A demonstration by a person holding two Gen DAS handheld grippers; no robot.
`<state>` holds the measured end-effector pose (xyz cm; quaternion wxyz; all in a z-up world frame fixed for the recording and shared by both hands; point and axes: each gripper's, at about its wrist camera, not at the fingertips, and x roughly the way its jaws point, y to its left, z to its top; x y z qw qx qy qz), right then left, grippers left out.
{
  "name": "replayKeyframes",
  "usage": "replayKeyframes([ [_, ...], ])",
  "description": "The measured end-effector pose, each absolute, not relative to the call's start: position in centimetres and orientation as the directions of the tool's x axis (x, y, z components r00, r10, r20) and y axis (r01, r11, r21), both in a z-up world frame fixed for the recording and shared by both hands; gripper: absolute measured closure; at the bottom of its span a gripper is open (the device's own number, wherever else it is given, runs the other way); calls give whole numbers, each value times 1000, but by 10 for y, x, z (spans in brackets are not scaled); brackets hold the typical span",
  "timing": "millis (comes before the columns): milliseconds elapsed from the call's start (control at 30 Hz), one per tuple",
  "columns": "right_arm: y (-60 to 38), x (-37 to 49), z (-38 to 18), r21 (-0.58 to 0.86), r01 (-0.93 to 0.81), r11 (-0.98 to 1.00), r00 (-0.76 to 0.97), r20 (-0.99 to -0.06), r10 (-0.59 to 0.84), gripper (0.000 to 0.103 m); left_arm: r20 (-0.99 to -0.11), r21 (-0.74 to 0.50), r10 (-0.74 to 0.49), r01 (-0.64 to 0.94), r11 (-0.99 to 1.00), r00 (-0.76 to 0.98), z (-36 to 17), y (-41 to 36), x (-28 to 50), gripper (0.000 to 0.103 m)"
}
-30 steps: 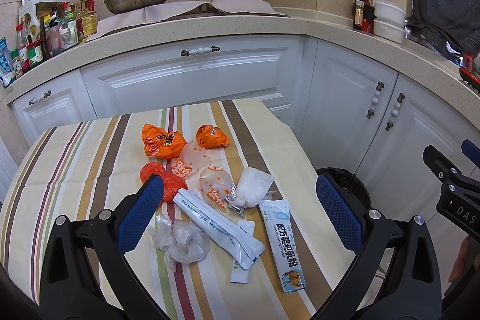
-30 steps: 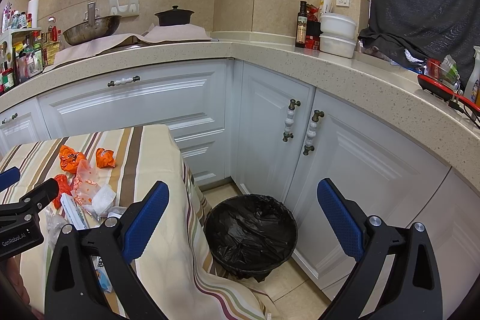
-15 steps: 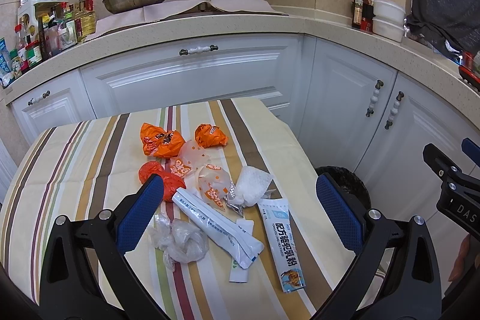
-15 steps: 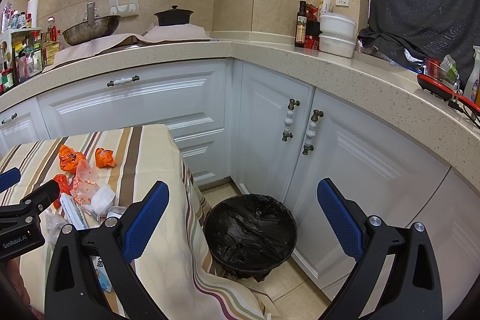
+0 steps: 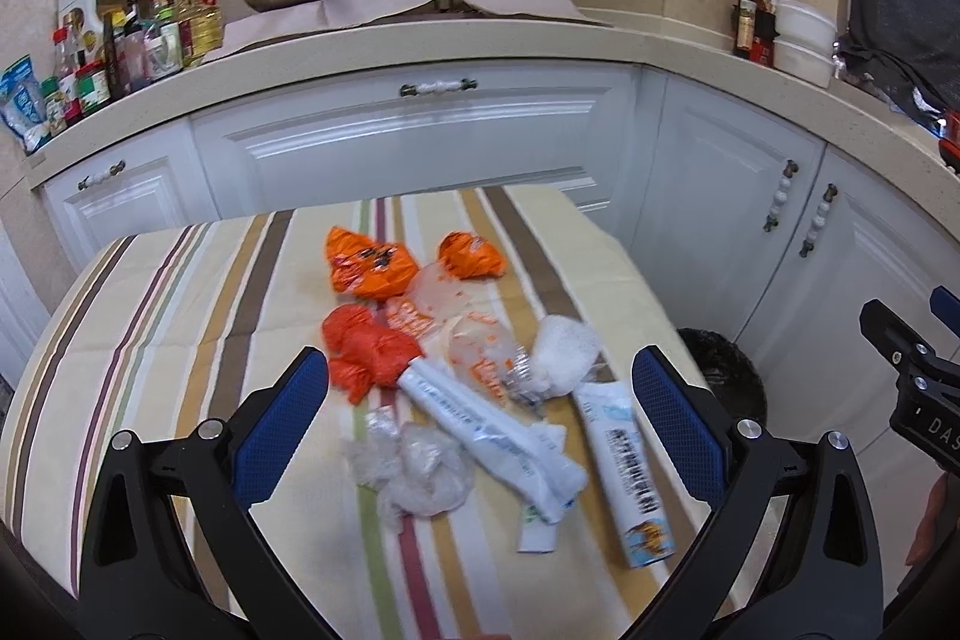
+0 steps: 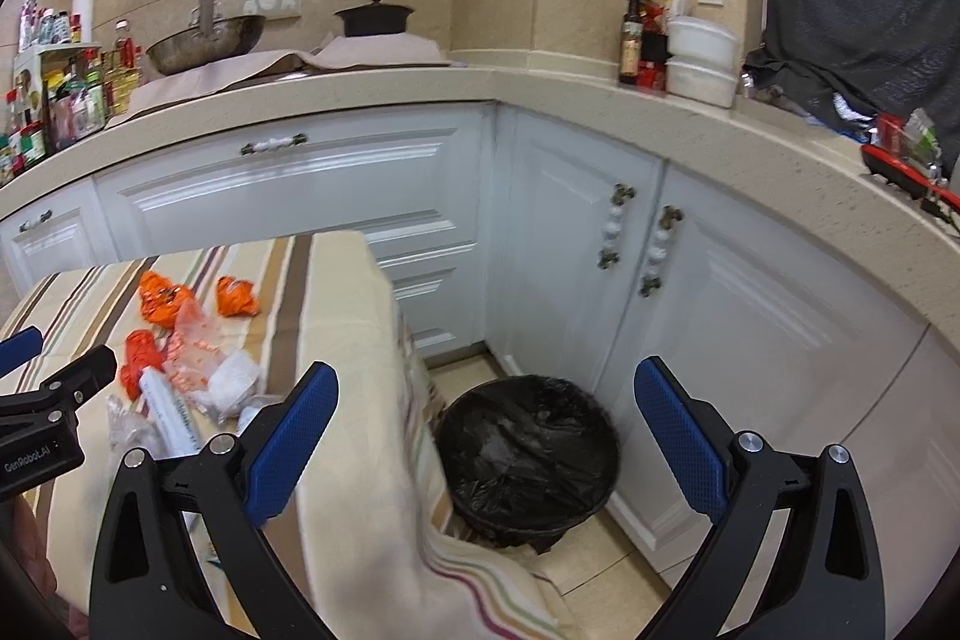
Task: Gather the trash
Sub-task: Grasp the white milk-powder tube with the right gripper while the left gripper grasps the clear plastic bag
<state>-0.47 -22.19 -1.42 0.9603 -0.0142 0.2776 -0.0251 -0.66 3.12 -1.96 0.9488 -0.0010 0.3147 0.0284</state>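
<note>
a: where's the left gripper (image 5: 480, 400)?

b: above the striped table (image 5: 180, 328), fingers spread wide, nothing between them. the trash lies under and ahead of it: two orange wrappers (image 5: 369, 263) at the far side, a red-orange crumpled bag (image 5: 366, 349) just by the left finger (image 5: 282, 424), a long white tube pack (image 5: 492, 436) across the middle, a clear plastic wad (image 5: 420, 472) nearest, and a white-and-blue sachet (image 5: 624, 460) to the right.

a: and the right gripper (image 6: 480, 424)?

b: also spread wide and empty, off the table's edge, looking down at the black-lined bin (image 6: 528, 454) on the floor by the white cabinets (image 6: 600, 220).

a: anything in the bin?

b: hard to say, the liner is dark and glossy.
</note>
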Motion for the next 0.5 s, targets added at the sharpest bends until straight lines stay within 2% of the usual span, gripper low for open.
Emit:
replayKeyframes([
  [300, -165, -8, -50, 0, -111, 994, 815, -572, 91, 7, -653, 31, 144, -164, 986, 743, -48, 86, -31, 5],
  [500, -133, -10, -76, 20, -206, 978, 766, -619, 174, 8, -671, 17, 149, -186, 982, 726, -60, 102, -43, 6],
])
